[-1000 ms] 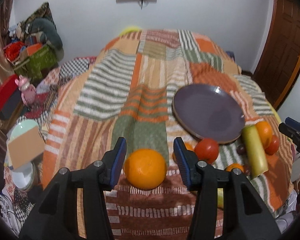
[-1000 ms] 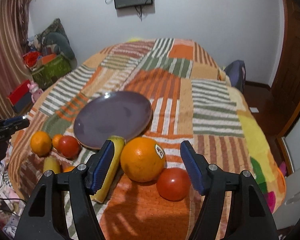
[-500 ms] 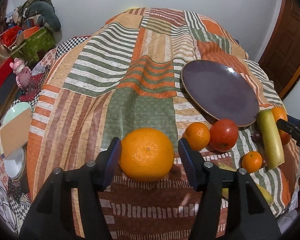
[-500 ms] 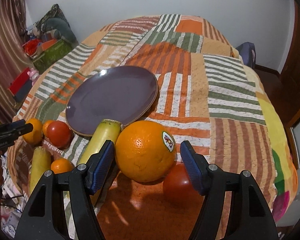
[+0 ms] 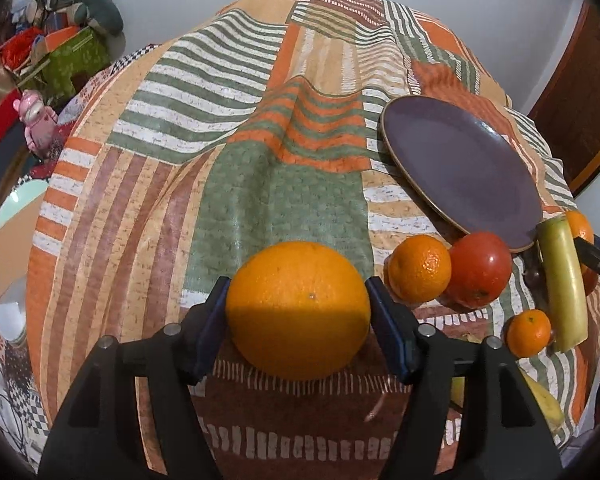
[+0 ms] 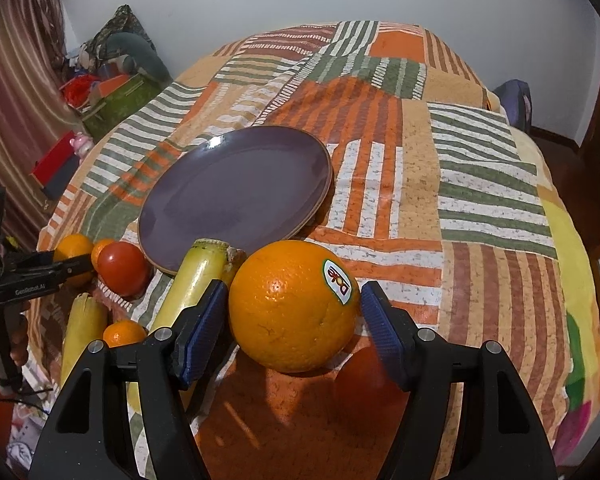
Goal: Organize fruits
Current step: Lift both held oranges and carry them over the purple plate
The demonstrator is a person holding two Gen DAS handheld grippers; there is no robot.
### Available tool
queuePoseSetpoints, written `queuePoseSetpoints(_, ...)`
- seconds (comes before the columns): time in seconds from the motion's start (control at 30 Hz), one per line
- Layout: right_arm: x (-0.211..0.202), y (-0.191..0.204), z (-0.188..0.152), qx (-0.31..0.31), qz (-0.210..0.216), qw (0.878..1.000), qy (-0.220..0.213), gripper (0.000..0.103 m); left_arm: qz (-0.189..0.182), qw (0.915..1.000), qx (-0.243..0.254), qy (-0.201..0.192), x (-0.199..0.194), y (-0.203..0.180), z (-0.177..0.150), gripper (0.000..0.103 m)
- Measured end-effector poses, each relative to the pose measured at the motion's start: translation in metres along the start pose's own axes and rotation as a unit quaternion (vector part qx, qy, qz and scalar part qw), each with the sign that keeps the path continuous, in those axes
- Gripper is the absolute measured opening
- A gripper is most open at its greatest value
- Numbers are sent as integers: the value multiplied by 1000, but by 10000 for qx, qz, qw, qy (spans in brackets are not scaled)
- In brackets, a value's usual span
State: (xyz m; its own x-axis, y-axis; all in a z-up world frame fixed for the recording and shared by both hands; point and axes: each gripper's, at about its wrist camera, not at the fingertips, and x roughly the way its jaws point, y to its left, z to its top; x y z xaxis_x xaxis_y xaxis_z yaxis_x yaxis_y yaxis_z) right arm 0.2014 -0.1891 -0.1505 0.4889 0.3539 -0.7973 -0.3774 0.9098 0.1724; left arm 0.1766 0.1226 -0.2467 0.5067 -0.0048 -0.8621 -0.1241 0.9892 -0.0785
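Note:
My left gripper (image 5: 298,320) is shut on a large orange (image 5: 298,310), its blue pads touching both sides. To its right lie a small mandarin (image 5: 419,267), a red tomato (image 5: 480,274), a tiny mandarin (image 5: 528,333) and a pale green-yellow fruit (image 5: 562,280). The purple plate (image 5: 460,172) sits behind them, bare. My right gripper (image 6: 294,320) straddles a stickered orange (image 6: 294,306); both pads stand a small gap off its sides. A tomato (image 6: 364,376) lies half hidden under it. The plate (image 6: 236,196) lies just beyond.
Everything rests on a patchwork bedspread (image 6: 460,184). Left of the right gripper lie a tomato (image 6: 122,274), a small mandarin (image 6: 123,332) and two long green-yellow fruits (image 6: 198,276). Boxes and toys (image 5: 60,56) stand on the floor at far left. A door (image 5: 580,92) is at right.
Both grippers have moved forward and down over their oranges. The left jaws have narrowed onto their orange; the right jaws have come alongside theirs.

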Motion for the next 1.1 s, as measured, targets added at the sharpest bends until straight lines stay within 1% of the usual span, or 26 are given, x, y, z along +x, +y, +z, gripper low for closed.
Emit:
queuePoseSetpoints(0.23, -2, 0, 2, 93, -80, 9999, -27, 64, -70, 9999, -31, -93, -9, 2, 1, 65)
queuePoseSetpoints(0.4, -6, -3, 5, 162, -186, 9996, -99, 64, -116, 9994, -24, -325, -26, 1, 5, 65)
queuePoseSetpoints(0.57, -17, -5, 13, 192, -261, 9990, -311, 64, -173, 9981, 113, -572, -42, -10, 13, 65)
queuePoseSetpoints(0.73, -28, -1, 30, 95, -318, 9975, -620, 64, -285, 9952, 275, -893, -58, -26, 30, 65)
queuePoseSetpoints(0.93, -35, 7, 51, -43, -311, 9951, -939, 64, -383, 9896, 408, -1322, -73, -46, 57, 65)
queuePoseSetpoints(1.1, -40, 15, 65, -191, -274, 9926, -1168, 64, -474, 9859, 469, -1533, -78, -57, 75, 65)
